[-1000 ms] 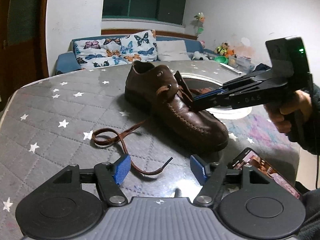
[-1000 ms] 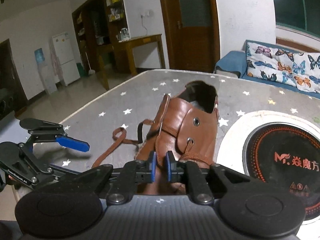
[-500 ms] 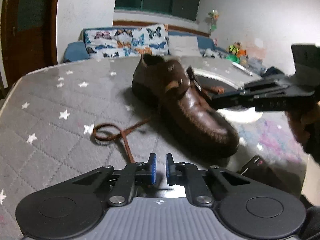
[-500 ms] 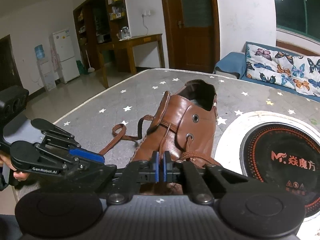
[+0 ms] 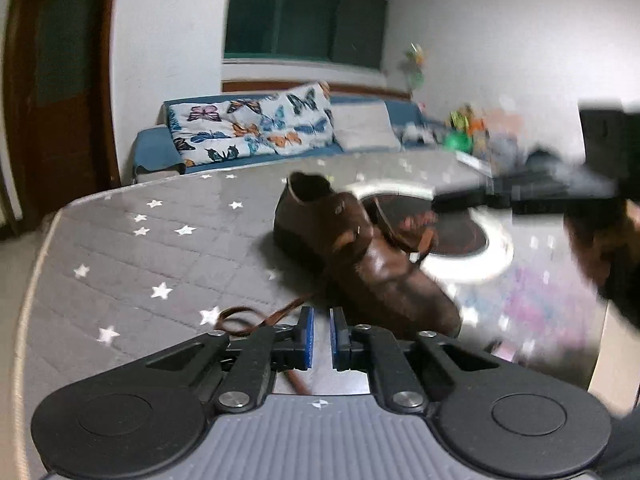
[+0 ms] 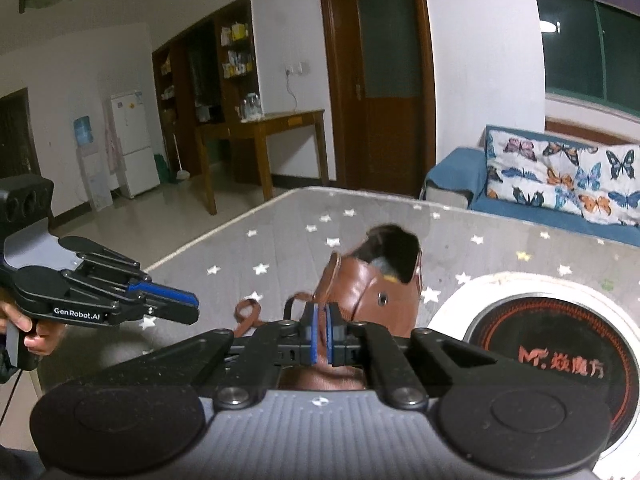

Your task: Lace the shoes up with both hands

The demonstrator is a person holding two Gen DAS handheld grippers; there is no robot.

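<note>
A brown leather shoe point(image 5: 360, 256) lies on the grey star-patterned table point(image 5: 120, 264), toe toward me in the left wrist view. Its brown lace point(image 5: 240, 318) loops on the table and runs in under my left gripper point(image 5: 322, 332), whose blue pads stand almost together on it. My right gripper point(image 6: 322, 334) is shut just in front of the shoe point(image 6: 372, 296), on the lace strand coming from the eyelets. In the left wrist view that strand point(image 5: 416, 236) rises from the shoe toward the blurred right gripper point(image 5: 460, 196). The left gripper point(image 6: 176, 300) shows at the left of the right wrist view.
A round induction cooker point(image 6: 552, 344) is set in the table right of the shoe. A phone point(image 5: 508, 348) lies near the table's front edge, blurred. A blue sofa with a butterfly pillow point(image 5: 248, 132) stands behind the table. A hand point(image 6: 36, 332) holds the left gripper.
My left gripper went from open to shut over the lace end, then lifted back from the table. The right gripper closed fully and drew its strand up and away from the shoe.
</note>
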